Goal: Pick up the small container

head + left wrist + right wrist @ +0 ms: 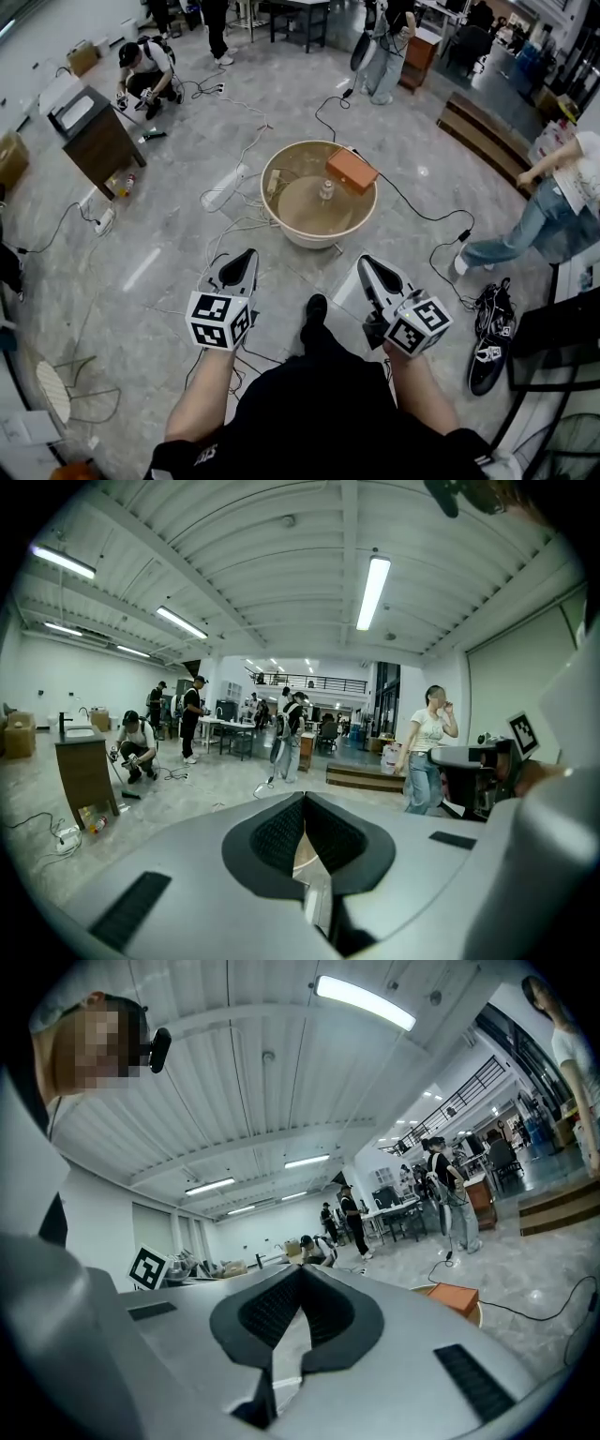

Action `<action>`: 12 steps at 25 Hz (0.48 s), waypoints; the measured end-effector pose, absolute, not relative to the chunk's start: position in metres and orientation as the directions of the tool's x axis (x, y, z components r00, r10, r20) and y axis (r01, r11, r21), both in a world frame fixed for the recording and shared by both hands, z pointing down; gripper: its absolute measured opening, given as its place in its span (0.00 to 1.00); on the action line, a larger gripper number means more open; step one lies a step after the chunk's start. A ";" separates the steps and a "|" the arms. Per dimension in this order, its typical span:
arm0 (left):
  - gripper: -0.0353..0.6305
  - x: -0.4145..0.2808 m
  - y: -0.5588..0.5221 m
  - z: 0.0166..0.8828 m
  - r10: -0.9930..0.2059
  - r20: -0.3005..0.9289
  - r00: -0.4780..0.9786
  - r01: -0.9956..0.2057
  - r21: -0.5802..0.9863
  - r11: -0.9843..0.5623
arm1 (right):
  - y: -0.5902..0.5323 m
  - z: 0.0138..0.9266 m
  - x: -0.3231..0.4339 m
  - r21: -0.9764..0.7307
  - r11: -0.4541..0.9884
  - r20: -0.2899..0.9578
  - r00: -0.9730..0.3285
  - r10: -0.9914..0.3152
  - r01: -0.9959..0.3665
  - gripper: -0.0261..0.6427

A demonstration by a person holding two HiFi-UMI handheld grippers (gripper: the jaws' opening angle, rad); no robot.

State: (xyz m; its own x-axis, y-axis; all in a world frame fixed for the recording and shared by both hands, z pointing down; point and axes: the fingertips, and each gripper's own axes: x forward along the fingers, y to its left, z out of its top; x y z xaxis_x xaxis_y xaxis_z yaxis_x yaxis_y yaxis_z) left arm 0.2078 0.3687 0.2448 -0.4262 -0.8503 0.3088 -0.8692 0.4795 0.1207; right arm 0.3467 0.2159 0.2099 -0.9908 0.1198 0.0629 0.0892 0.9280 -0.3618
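While both grippers are held low in front of the person, the small container [326, 190] stands upright at the middle of a round beige tub [281, 220] ahead, well apart from either gripper. What it holds cannot be told. An orange box [352, 170] rests on the tub's far right rim, closed. Left gripper [247, 255]: on an outstretched bare forearm, tips pointing toward the tub, jaws together, nothing between them. Right gripper [365, 262]: same reach, angled slightly inward, jaws together, nothing between them. Each gripper's cube, left [218, 321] and right [419, 325], shows black-and-white square markers; no lettering legible.
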 end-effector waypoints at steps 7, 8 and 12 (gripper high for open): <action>0.08 0.142 0.314 0.284 -0.826 0.371 -0.425 -0.851 0.147 0.504 | 0.155 0.241 0.279 -0.386 0.918 0.084 -0.988 0.129 0.087 0.06; 0.08 0.132 0.303 0.288 -0.824 0.380 -0.421 -0.851 0.151 0.504 | 0.144 0.245 0.267 -0.394 0.914 0.082 -0.987 0.137 0.094 0.06; 0.08 0.082 0.250 0.301 -0.814 0.417 -0.405 -0.858 0.134 0.496 | 0.092 0.260 0.212 -0.417 0.903 0.086 -0.985 0.150 0.101 0.06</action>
State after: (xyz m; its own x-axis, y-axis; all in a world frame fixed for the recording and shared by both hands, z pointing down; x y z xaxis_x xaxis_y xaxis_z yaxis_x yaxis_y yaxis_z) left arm 0.0817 0.2504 0.3015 -0.4050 -0.8136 0.4173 -0.8581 0.4958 0.1338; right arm 0.2118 0.0916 0.2603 -0.9850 0.1495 0.0861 0.1007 0.9033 -0.4169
